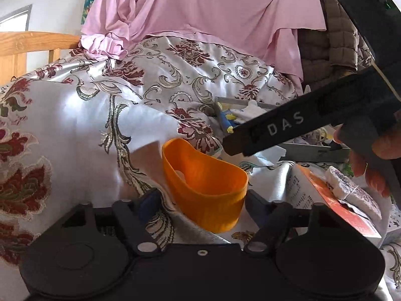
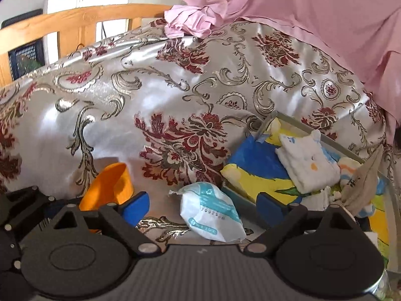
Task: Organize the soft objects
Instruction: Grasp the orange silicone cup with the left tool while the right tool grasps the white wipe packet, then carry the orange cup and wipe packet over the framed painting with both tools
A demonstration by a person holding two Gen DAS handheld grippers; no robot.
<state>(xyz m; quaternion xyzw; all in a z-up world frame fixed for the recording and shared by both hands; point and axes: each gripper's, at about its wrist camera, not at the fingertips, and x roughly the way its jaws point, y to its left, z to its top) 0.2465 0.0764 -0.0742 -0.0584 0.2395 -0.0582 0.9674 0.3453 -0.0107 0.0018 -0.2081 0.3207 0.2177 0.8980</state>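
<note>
Right wrist view: right gripper (image 2: pixel 203 208) w/ jaws apart around white packet (image 2: pixel 213 215), not pinching; left gripper (image 1: pixel 200 198) probably squeezing orange cup (image 1: pixel 205 188), which may buckle & slip on slick bedspread (image 2: pixel 125 105).

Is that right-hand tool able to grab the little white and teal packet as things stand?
Probably yes. The packet lies on the satin cloth right between the right tongs, whose jaws stand open on either side. Nothing covers it; the orange cup sits off to the side.
</note>
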